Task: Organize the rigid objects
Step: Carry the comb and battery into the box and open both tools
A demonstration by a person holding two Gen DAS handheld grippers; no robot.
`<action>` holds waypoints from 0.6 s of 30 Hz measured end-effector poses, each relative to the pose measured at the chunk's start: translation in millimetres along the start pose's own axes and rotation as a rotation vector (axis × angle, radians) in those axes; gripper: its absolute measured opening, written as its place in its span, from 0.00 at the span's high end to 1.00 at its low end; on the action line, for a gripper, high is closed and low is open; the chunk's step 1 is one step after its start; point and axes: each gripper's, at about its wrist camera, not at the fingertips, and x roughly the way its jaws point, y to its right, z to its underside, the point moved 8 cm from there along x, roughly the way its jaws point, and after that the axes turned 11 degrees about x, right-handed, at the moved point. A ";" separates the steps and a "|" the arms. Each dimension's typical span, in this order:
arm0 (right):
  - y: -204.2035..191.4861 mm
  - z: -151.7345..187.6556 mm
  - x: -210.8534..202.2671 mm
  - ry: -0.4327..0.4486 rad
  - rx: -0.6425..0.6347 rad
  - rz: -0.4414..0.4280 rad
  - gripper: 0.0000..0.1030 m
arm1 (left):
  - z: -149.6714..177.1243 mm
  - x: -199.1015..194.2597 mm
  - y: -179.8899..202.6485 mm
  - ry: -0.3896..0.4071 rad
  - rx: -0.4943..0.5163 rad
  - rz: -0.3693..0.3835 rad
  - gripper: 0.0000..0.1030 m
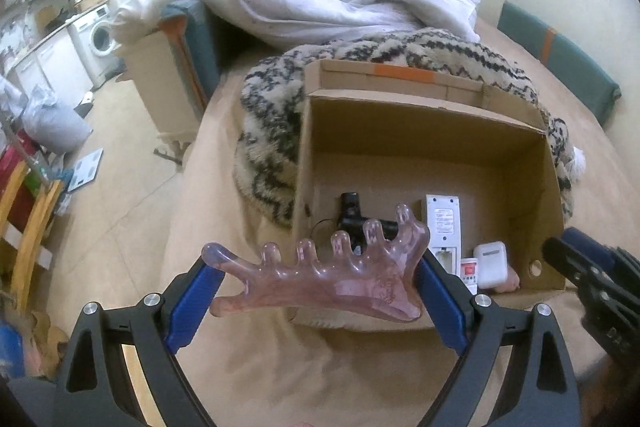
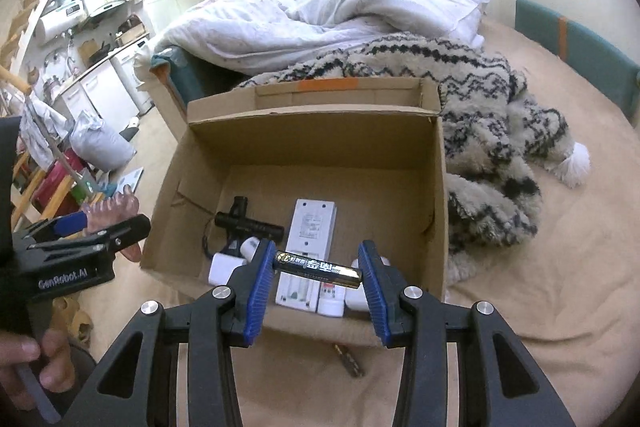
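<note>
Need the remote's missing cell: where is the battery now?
In the right wrist view the battery is clamped crosswise in the right tool, above the cardboard box's near edge and the white remote.

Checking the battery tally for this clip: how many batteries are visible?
2. One battery is clamped end to end in the right gripper above the box; a second lies on the bed before the box. More may be hidden inside.

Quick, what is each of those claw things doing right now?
Left gripper: closed on the pink comb-shaped massager.
Right gripper: closed on a battery, end to end.
</note>
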 end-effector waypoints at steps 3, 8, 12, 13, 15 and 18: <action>-0.8 -2.9 15.4 -0.026 0.013 -0.005 0.57 | -5.5 9.8 9.2 -0.007 0.032 0.000 0.11; -2.5 -3.6 35.1 -0.061 0.013 0.000 0.57 | -11.1 34.0 21.8 -0.048 0.078 -0.013 0.11; 5.2 -3.7 41.8 -0.078 0.074 0.000 0.57 | -11.3 53.6 27.2 -0.117 0.064 -0.012 0.11; 8.1 -5.2 41.9 -0.074 0.090 0.001 0.57 | -11.7 56.7 28.5 -0.128 0.063 -0.016 0.11; 11.7 -7.1 41.3 -0.066 0.100 0.009 0.57 | -14.3 60.4 30.8 -0.138 0.071 -0.033 0.11; 18.6 -8.6 42.8 -0.069 0.112 0.013 0.57 | -21.3 62.0 35.6 -0.132 0.072 -0.049 0.11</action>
